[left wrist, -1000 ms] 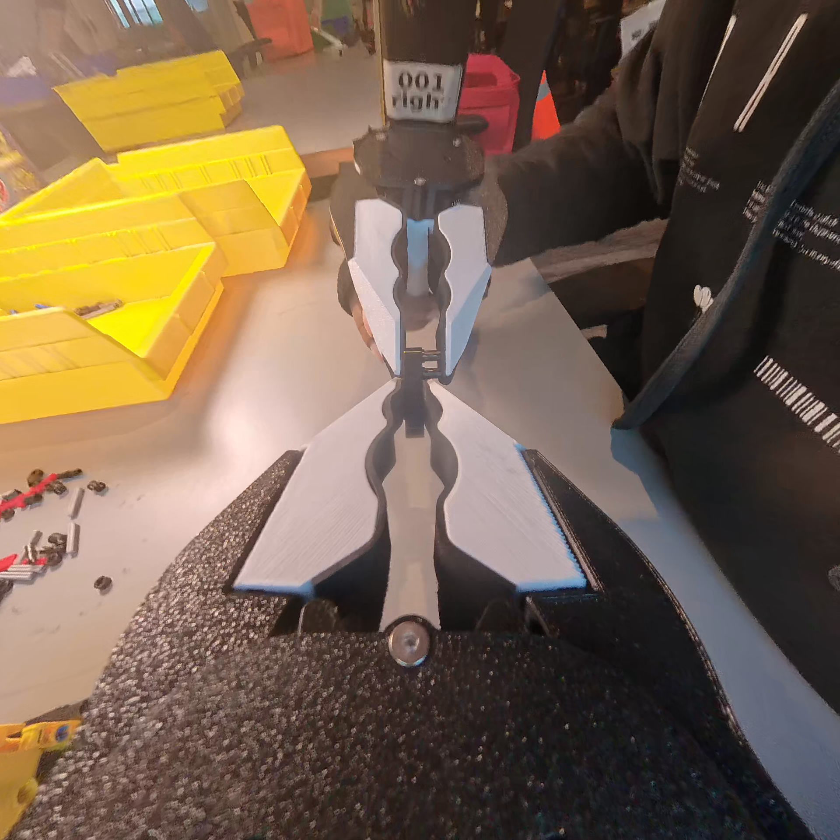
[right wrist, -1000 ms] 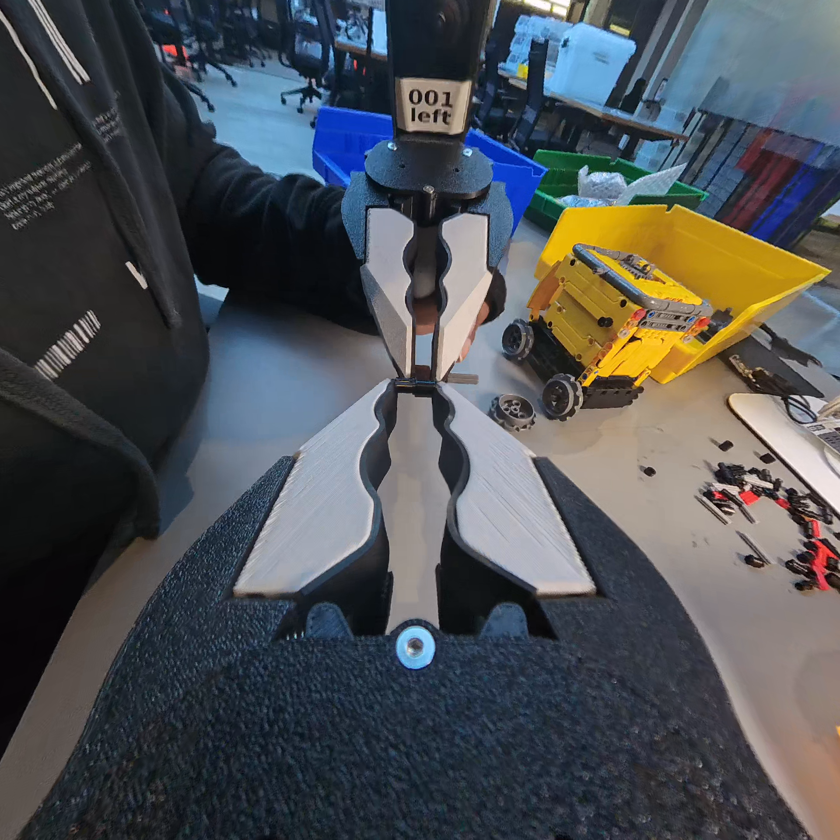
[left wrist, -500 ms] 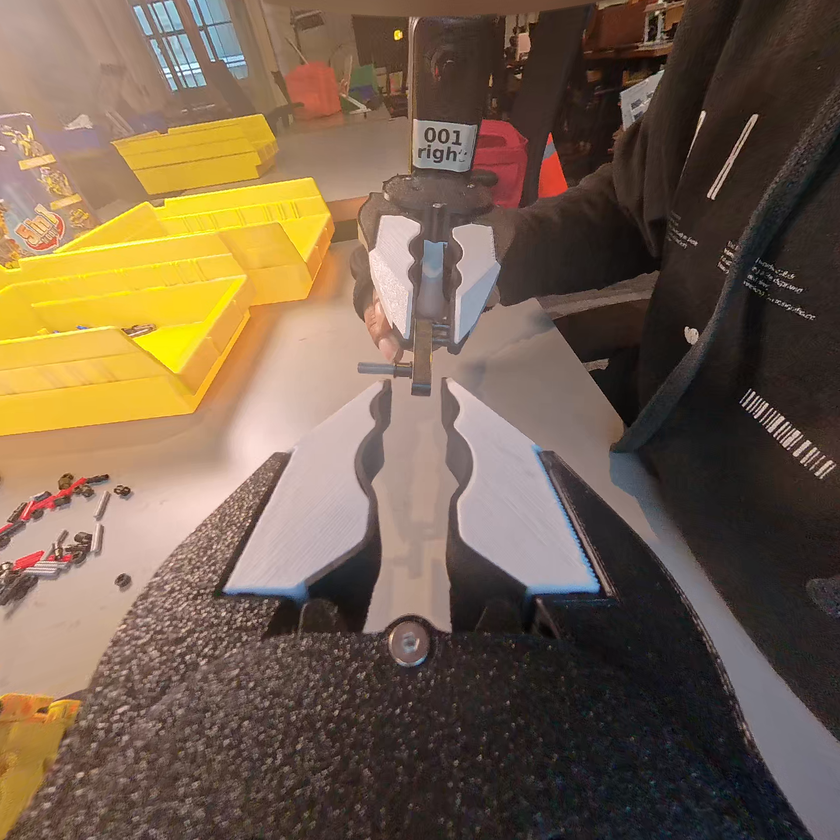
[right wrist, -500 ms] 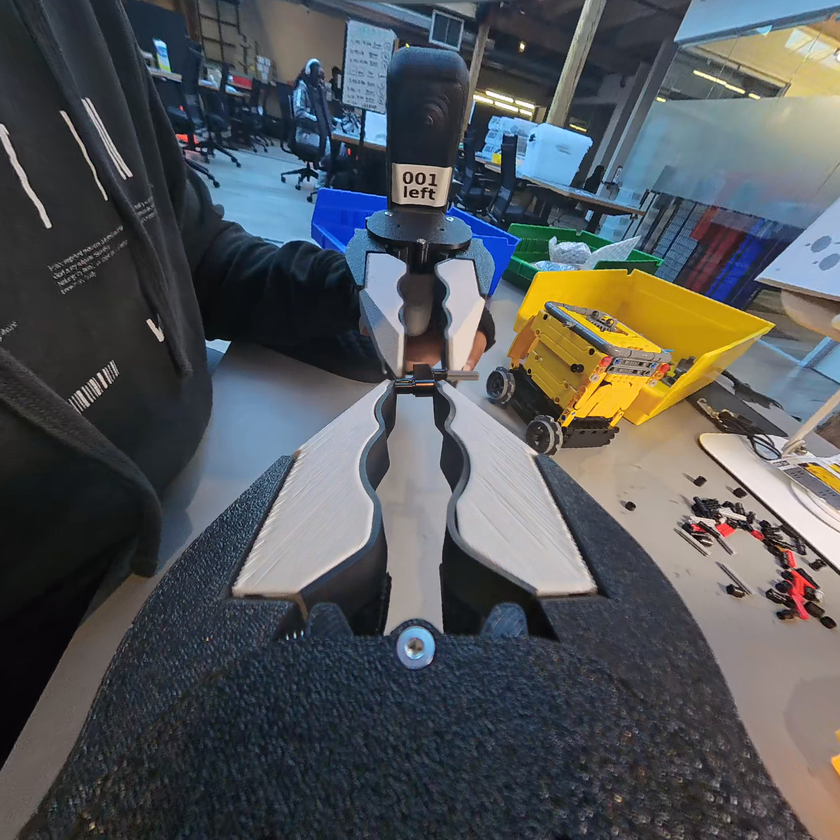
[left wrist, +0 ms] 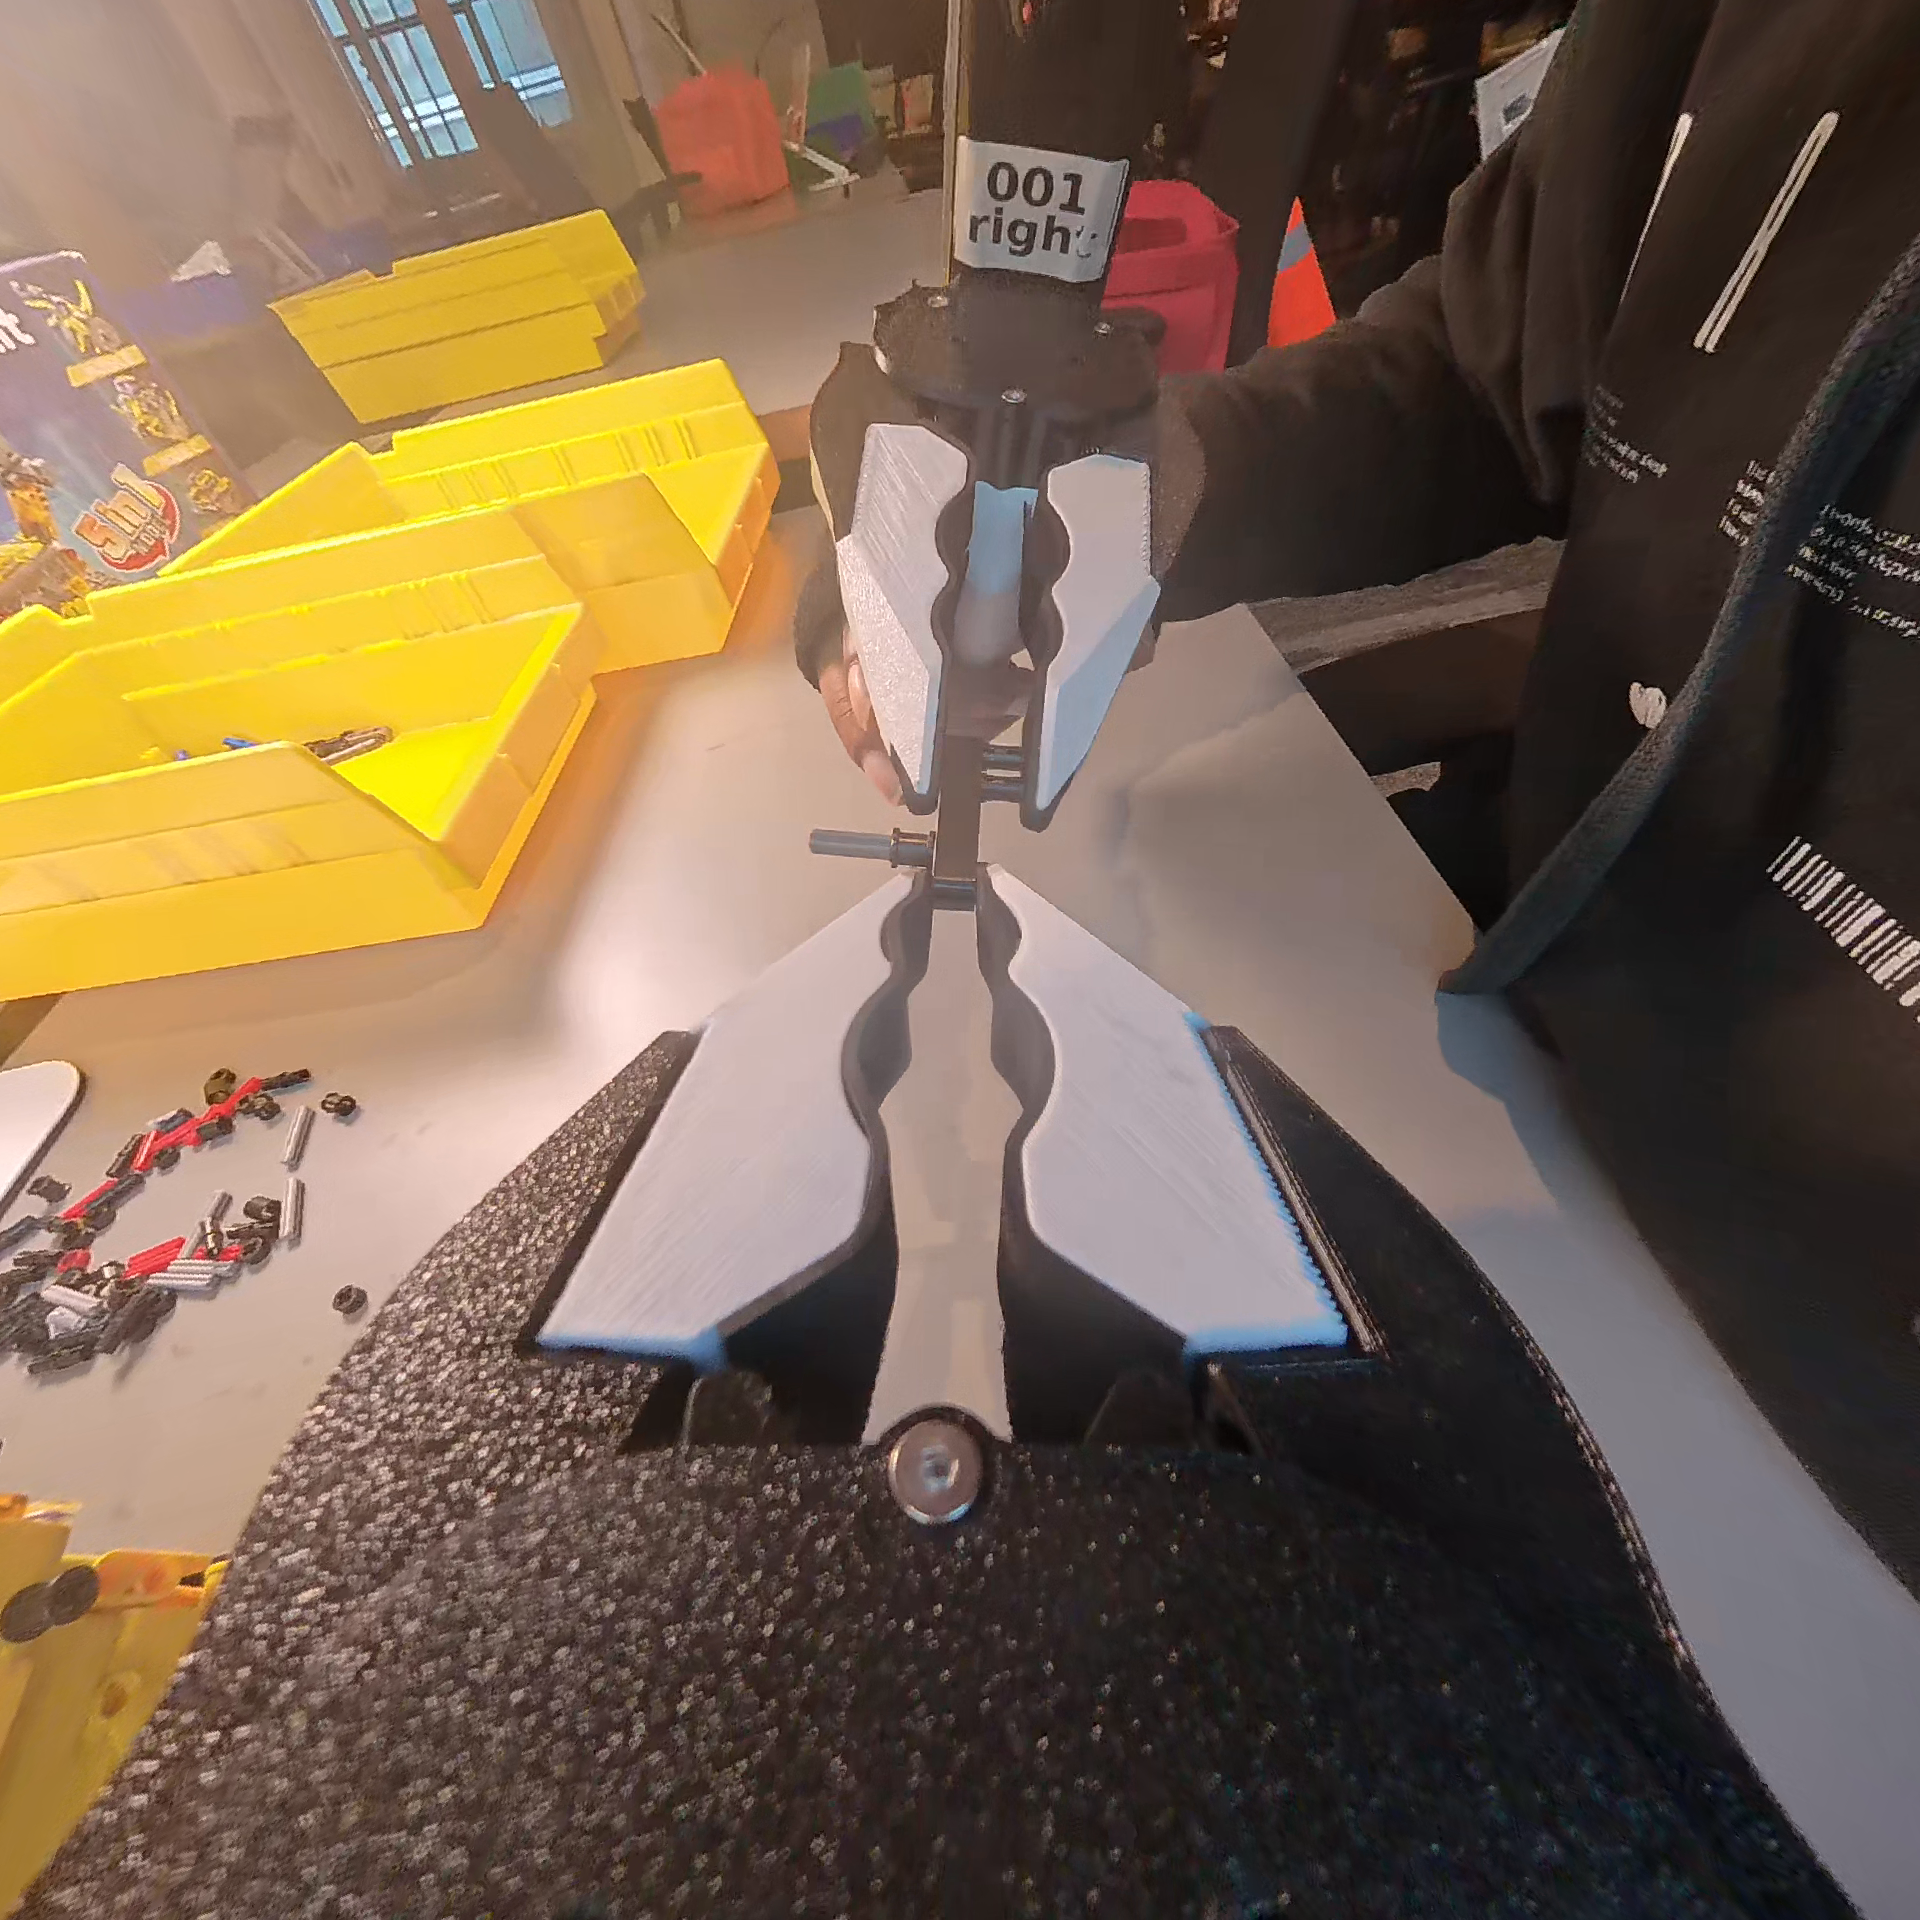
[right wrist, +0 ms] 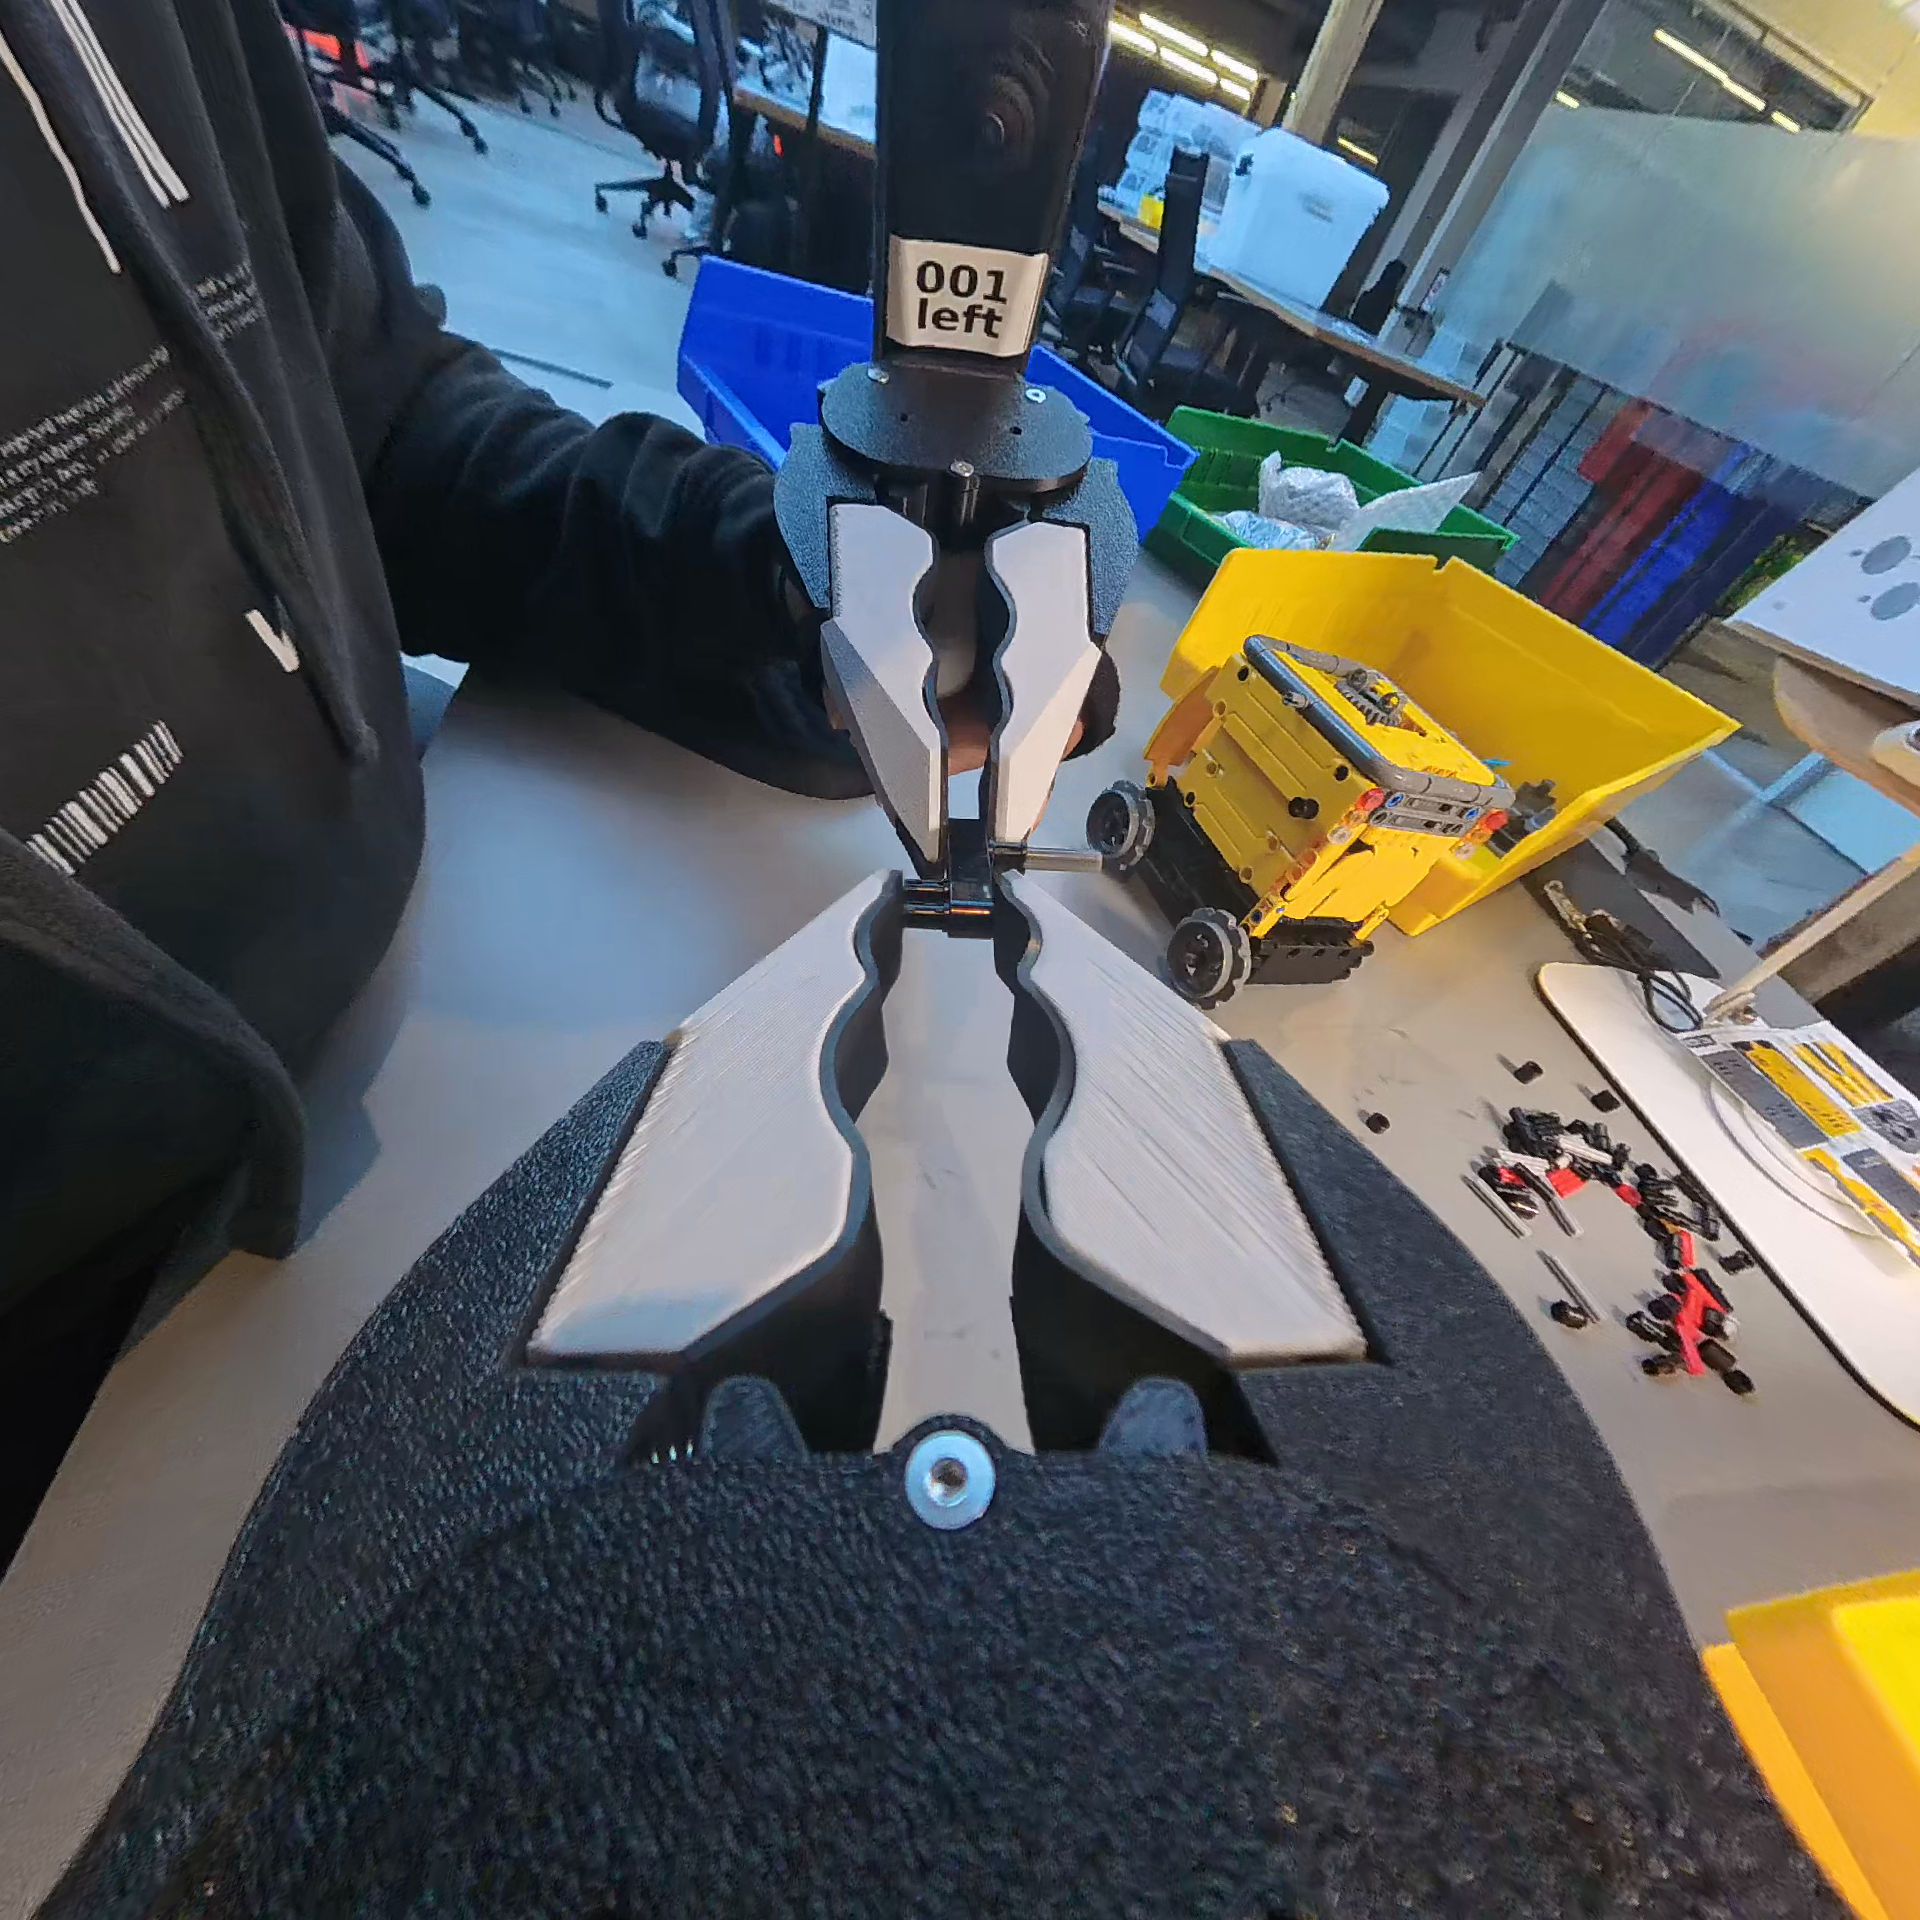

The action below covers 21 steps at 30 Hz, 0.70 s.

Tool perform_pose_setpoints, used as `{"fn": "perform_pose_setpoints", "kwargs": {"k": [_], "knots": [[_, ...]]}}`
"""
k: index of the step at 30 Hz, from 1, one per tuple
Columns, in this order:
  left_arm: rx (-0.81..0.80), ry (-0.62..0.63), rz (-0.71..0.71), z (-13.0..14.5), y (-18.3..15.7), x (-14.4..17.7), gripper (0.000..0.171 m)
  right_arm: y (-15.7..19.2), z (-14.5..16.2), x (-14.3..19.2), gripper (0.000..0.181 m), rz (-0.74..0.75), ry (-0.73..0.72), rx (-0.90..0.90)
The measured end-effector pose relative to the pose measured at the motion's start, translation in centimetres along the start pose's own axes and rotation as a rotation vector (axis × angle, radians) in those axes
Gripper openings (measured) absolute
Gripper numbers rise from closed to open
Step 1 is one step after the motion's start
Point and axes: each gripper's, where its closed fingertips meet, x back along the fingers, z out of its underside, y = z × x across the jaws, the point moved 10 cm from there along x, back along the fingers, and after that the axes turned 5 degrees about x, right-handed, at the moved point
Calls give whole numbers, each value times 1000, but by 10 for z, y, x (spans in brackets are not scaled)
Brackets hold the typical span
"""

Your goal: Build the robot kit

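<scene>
My two grippers face each other tip to tip above the grey table (left wrist: 644, 935). Between them is a small black beam (left wrist: 956, 831) with short black pins and a dark grey axle (left wrist: 854, 844) sticking out sideways. My left gripper (left wrist: 951, 883) is shut on the beam's near end. My right gripper (left wrist: 977, 805) is shut on the far part, across the pins. In the right wrist view, the right gripper (right wrist: 948, 902) pinches the beam (right wrist: 966, 868), the left gripper (right wrist: 975, 836) holds it from the other side, and the axle (right wrist: 1055, 858) points right.
Yellow bins (left wrist: 312, 665) stand at the left, with loose black, red and grey parts (left wrist: 156, 1236) beside them. A yellow wheeled toy vehicle (right wrist: 1320, 800) sits before a yellow bin (right wrist: 1507, 675). More loose parts (right wrist: 1621, 1226) lie by a white board with a leaflet (right wrist: 1818, 1122). A person in black (left wrist: 1714, 727) is close by.
Half a second ago my left gripper was open and drawn back from the beam. It has moved in and shut on the beam's end. The right gripper has kept its hold.
</scene>
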Motion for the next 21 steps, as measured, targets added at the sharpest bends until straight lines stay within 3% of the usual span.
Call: {"fn": "perform_pose_setpoints", "kwargs": {"k": [16,21], "knots": [[31,47,-3,8,4,-5,6,0,13,-3,16,-8,16,-59],[79,66,-62,16,13,-7,6,-9,23,-5,19,67,55,-115]]}}
